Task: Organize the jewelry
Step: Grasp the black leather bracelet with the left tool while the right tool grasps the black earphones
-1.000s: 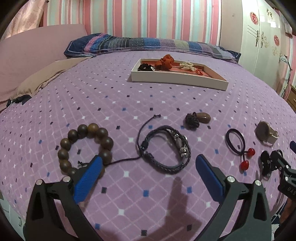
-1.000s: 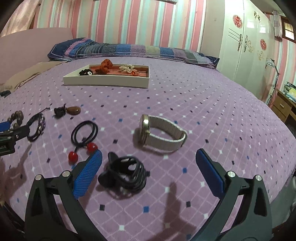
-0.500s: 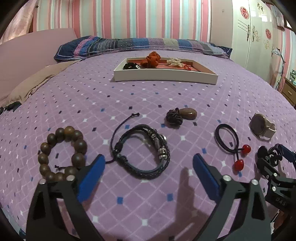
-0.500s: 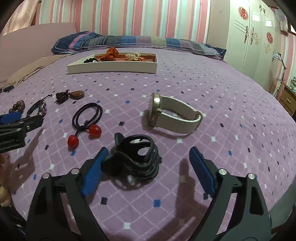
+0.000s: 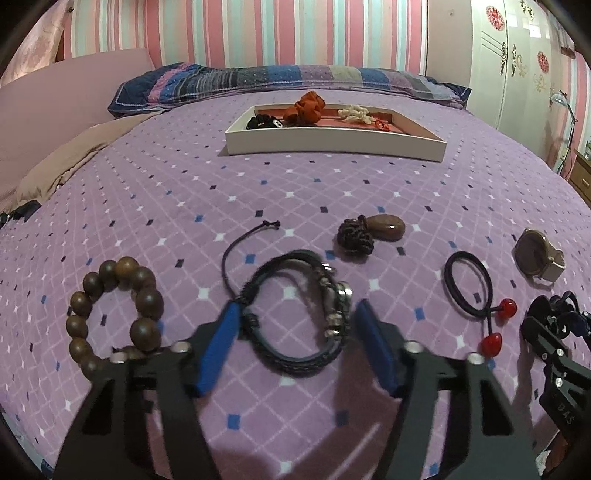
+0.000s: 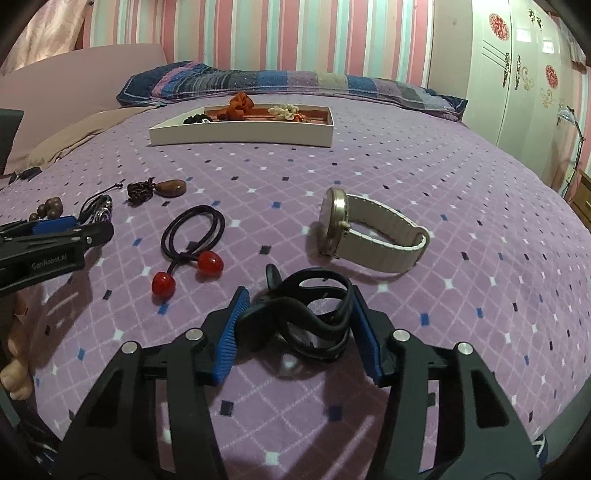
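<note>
Left tongs [image 5: 295,328] half open, blue pads flanking braided bracelet [image 5: 295,314] on bed [image 5: 184,192], right pad apart | right tongs [image 6: 297,321] closed against black strap [image 6: 310,314] | watch [image 6: 369,236] at 1 o'clock | tray [image 5: 332,142] at 12 o'clock, far.

You face a bed [image 5: 295,184] covered in a purple diamond-patterned blanket. Behind it, a wall [image 5: 258,33] striped pink, white and teal. A blue patchwork pillow [image 5: 207,83] lies at the head. A white decorated wardrobe [image 5: 517,62] stands right.
</note>
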Demonstrator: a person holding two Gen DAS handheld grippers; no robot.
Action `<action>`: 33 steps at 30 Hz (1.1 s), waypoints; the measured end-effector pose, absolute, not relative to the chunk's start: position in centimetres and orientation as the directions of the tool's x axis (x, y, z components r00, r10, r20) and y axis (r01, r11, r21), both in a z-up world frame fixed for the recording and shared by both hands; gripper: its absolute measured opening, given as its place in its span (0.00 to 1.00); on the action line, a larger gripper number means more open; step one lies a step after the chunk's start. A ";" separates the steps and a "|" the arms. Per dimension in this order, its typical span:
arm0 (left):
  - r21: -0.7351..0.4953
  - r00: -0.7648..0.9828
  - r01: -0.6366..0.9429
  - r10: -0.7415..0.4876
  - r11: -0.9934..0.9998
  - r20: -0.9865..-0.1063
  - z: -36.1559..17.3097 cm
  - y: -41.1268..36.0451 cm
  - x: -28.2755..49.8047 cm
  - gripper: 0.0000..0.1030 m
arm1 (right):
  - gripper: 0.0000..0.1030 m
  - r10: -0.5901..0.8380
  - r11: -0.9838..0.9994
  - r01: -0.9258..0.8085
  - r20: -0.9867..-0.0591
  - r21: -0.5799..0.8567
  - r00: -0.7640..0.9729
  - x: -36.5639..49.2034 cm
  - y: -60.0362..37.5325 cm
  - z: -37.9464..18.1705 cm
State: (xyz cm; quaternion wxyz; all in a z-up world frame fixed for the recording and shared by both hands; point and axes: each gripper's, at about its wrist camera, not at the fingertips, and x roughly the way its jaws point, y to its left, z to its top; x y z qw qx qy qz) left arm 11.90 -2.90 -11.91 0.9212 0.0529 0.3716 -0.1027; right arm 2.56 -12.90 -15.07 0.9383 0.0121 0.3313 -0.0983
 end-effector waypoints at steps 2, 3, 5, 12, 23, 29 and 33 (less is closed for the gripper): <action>0.020 0.703 0.228 -0.150 0.973 -0.695 -11.9 -2.9 12.0 0.55 | 0.52 -0.173 0.981 0.192 -0.623 -0.037 0.763 2.6 -13.0 -15.0; 0.026 0.705 0.227 -0.146 0.974 -0.694 -11.9 -3.0 12.0 0.53 | 0.52 -0.173 0.981 0.192 -0.623 -0.037 0.763 2.6 -13.0 -15.0; 0.035 0.709 0.229 -0.142 0.973 -0.691 -11.8 -2.9 12.0 0.46 | 0.52 -0.173 0.981 0.193 -0.620 -0.035 0.765 2.6 -13.1 -14.9; 0.027 0.709 0.240 -0.157 0.970 -0.688 -11.4 -2.5 12.2 0.31 | 0.52 -0.176 0.979 0.204 -0.613 -0.025 0.771 2.7 -13.5 -14.4; 0.000 0.707 0.287 -0.212 0.958 -0.675 -10.1 -2.7 11.5 0.13 | 0.52 -0.165 0.981 0.194 -0.600 -0.016 0.783 3.0 -13.6 -13.8; -0.045 0.688 0.302 -0.250 0.952 -0.682 -10.1 -2.2 11.2 0.13 | 0.52 -0.162 0.981 0.193 -0.594 -0.012 0.788 3.0 -13.6 -13.5; -0.057 0.692 0.303 -0.261 0.951 -0.673 -9.7 -1.8 10.9 0.13 | 0.52 -0.160 0.981 0.194 -0.595 -0.006 0.788 2.9 -13.7 -13.4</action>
